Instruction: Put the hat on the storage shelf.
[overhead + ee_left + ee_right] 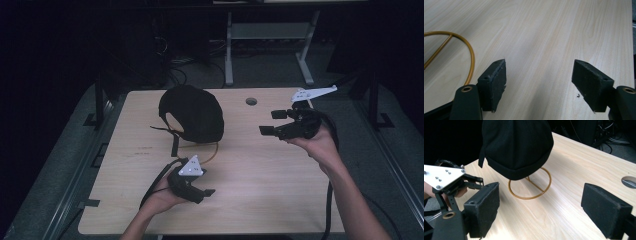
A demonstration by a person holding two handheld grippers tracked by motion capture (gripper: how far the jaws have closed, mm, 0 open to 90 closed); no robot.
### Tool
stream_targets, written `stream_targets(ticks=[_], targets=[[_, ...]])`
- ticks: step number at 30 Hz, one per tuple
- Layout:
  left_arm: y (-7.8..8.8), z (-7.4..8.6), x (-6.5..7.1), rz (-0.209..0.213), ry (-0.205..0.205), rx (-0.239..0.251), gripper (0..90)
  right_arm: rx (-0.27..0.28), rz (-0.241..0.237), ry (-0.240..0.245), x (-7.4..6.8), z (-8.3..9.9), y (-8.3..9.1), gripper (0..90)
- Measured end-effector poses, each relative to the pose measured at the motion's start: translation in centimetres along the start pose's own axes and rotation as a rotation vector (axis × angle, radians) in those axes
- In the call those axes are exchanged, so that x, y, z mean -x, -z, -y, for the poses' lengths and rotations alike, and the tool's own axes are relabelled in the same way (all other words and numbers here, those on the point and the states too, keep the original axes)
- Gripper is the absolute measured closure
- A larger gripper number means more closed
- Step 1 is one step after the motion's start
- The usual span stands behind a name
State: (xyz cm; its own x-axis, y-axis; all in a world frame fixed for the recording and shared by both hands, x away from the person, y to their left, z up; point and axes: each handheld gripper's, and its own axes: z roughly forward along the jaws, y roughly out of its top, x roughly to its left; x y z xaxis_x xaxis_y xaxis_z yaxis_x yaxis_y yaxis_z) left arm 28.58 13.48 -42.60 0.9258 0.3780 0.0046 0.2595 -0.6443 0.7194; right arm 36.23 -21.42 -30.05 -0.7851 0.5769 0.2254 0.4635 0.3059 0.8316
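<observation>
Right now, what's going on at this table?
A person holds a gripper in each hand over a wooden table. A black cap sits on a gold wire stand near the table's far left. The right gripper points toward the cap with its jaws open and nothing between them. The left gripper is nearer the person, just short of the stand's ring base, also open and empty. Neither gripper touches the cap or the stand.

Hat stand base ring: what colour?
Gold wire ring under the black cap; right gripper view shows it best.
</observation>
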Motion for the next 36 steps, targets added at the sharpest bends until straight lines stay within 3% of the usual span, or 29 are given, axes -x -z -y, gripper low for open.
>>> stream_targets(ticks=[36], targets=[[-0.3,0.1,0.2,-0.001,0.008,0.001,27.4,-0.007,0.032,-0.08,1.1,6.7,2.3,14.9]])
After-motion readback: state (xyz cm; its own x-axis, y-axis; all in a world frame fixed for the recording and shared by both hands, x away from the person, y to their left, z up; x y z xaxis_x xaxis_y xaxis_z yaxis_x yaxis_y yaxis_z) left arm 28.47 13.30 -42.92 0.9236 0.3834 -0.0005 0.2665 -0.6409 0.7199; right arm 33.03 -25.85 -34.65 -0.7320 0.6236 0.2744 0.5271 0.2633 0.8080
